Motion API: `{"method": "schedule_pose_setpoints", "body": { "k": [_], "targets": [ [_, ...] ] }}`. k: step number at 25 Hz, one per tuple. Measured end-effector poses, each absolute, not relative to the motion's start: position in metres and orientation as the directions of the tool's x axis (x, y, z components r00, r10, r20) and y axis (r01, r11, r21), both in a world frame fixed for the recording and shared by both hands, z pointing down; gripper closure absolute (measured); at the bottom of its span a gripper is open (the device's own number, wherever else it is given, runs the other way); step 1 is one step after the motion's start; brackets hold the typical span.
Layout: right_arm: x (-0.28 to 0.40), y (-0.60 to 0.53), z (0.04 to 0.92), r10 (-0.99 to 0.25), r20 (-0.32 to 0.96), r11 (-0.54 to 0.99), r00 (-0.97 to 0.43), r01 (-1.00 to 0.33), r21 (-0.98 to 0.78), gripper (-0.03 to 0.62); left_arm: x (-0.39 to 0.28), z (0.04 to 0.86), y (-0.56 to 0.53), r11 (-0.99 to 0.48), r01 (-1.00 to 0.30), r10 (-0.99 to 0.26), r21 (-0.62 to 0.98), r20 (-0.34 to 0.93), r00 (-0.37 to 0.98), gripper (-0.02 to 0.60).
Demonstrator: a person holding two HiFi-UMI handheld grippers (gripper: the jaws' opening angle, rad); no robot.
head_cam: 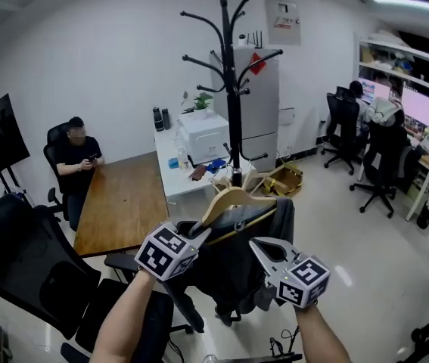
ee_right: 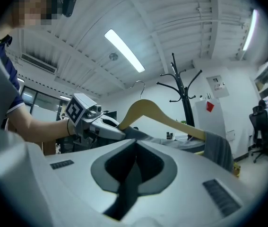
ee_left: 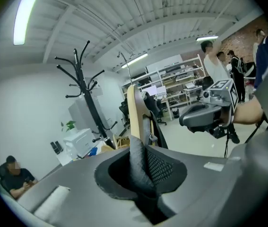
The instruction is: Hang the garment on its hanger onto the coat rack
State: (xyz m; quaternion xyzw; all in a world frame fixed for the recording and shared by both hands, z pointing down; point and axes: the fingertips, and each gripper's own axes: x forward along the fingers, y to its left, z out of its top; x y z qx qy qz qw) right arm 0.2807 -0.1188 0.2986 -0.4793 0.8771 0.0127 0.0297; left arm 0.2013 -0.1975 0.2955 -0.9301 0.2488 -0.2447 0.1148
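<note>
Tall black coat rack (head_cam: 233, 89) stands upright on the floor. Dark grey garment (head_cam: 240, 267) hangs on a light wooden hanger (head_cam: 233, 201), held in the air short of the rack. The 2 tools, left tool (head_cam: 201, 234) and right tool (head_cam: 258, 246), are each clamped on garment fabric.

Head view: coat rack (head_cam: 233, 104) base hidden behind hanger (head_cam: 231, 200) and garment (head_cam: 233, 267). Hanger hook lost against rack pole. Left gripper (head_cam: 203, 233) and right gripper (head_cam: 258, 246) jaw tips buried in fabric. Left forearm (head_cam: 123, 316) and right forearm (head_cam: 321, 337) cut by bottom edge. Office chair (head_cam: 25, 267) cut by left edge. Items on white table (head_cam: 175, 184) too small to name.
Left gripper view: hanger (ee_left: 133, 108) edge-on, hook not made out.
Both gripper views: inner jaw faces covered by pinched fold.
</note>
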Motion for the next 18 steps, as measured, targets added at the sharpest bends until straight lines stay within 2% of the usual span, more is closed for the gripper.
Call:
{"method": "schedule_pose_setpoints", "body": {
  "k": [9, 18],
  "targets": [
    [0.34, -0.117, 0.277, -0.891, -0.096, 0.443, -0.444, -0.896, 0.041, 0.594, 0.279, 0.25, -0.219, -0.869, -0.38, -0.477, -0.316, 0.335, 0.813, 0.515],
    [0.383, -0.136, 0.257, -0.894, -0.096, 0.432, -0.438, -0.898, 0.076, 0.594, 0.345, 0.223, -0.241, -0.88, -0.335, -0.451, -0.337, 0.369, 0.813, 0.515]
  ]
}}
